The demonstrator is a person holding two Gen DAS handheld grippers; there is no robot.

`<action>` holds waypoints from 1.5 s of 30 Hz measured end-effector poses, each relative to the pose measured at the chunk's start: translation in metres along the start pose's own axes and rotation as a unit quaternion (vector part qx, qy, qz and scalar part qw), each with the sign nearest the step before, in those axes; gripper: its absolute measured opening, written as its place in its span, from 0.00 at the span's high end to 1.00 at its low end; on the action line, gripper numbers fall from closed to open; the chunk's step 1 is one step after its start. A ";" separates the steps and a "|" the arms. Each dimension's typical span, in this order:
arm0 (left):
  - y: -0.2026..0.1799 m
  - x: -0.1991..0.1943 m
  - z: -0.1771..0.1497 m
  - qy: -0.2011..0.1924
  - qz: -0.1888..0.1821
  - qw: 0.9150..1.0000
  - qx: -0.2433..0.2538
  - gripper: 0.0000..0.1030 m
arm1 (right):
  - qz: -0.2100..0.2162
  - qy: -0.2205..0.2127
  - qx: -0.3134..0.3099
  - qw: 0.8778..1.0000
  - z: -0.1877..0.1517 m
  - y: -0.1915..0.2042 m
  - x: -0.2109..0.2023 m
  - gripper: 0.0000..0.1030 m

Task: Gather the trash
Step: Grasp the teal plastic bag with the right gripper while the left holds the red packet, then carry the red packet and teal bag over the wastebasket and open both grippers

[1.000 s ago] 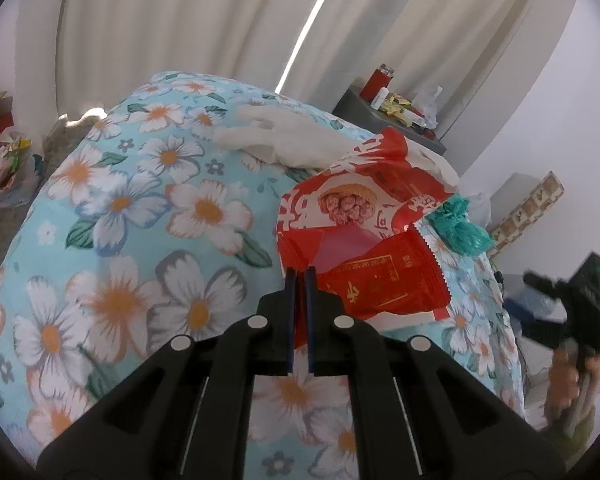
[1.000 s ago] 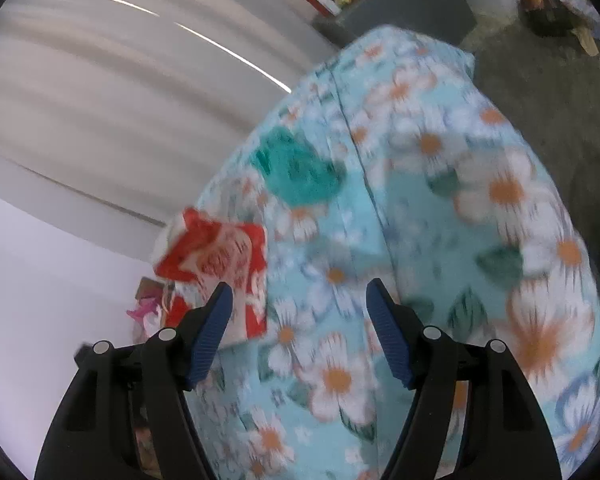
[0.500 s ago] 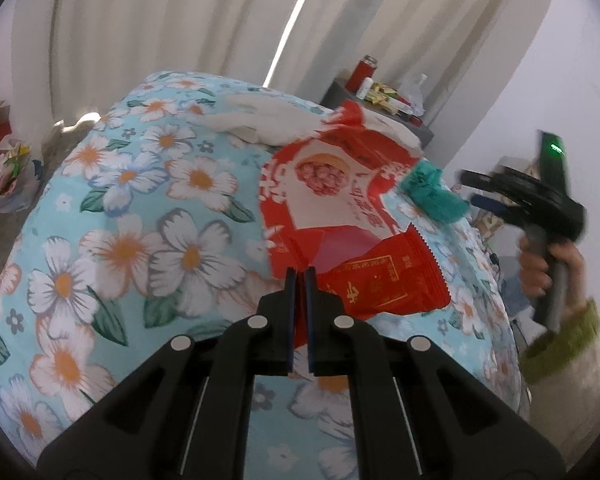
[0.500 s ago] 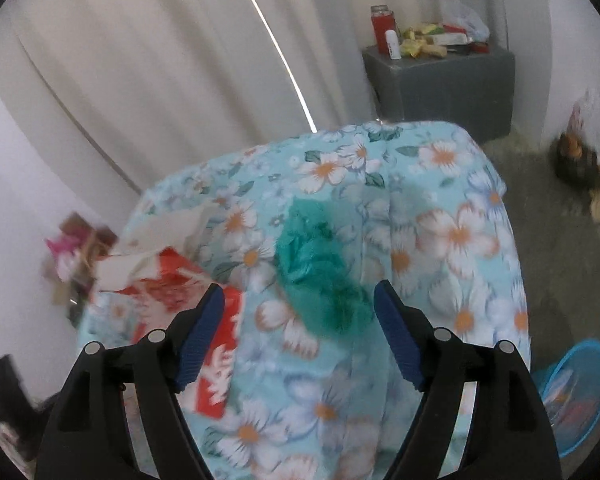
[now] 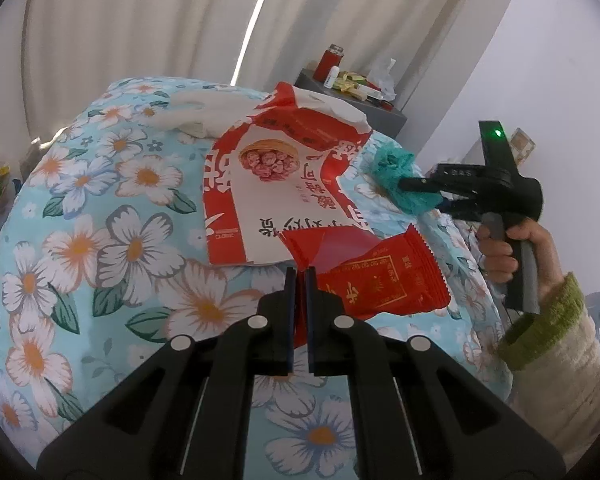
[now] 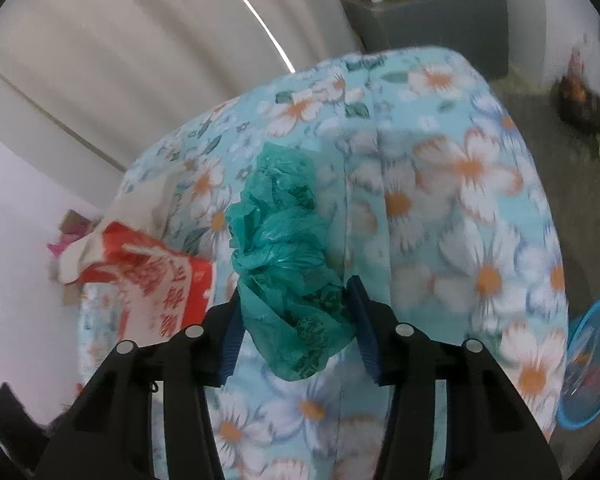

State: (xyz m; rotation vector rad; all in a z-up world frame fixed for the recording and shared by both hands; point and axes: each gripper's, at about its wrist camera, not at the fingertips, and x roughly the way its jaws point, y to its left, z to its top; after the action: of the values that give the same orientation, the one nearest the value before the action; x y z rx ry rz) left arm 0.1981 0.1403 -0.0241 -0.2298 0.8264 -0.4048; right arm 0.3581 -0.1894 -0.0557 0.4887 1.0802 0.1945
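The left tongs (image 5: 299, 280) point down and forward, their jaws pressed nearly together on a thin red wrapper (image 5: 376, 280). On the right, a bare hand (image 5: 508, 248) with a green-cuffed sleeve (image 5: 548, 332) grips the handle of the right tongs (image 6: 296, 304), whose jaws are closing around a crumpled teal bag (image 6: 288, 264).

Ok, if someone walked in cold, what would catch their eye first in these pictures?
Probably the crumpled teal plastic bag on the flowered cloth, sitting between the jaws of the right tool as they close on it. Next, the red snack wrapper pinched in the shut left tool, beside a bigger red-and-white package.
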 end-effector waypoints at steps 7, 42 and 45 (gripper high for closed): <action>-0.003 0.001 -0.001 0.001 -0.009 1.000 0.001 0.97 | 0.056 0.021 0.046 0.997 -0.058 -0.017 -0.029 0.56; -0.017 -0.014 -0.009 -0.010 -0.020 1.000 0.017 0.97 | 0.039 0.031 0.026 0.998 -0.141 0.011 -0.045 0.50; -0.017 -0.015 -0.008 -0.006 -0.020 1.000 0.020 0.97 | 0.056 0.021 0.037 0.998 -0.145 0.007 -0.053 0.51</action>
State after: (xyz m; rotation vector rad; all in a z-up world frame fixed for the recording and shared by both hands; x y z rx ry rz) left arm 0.1789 0.1312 -0.0137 -0.2122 0.8024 -0.4554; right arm 0.2061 -0.1619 -0.0651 0.6145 1.1048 0.2642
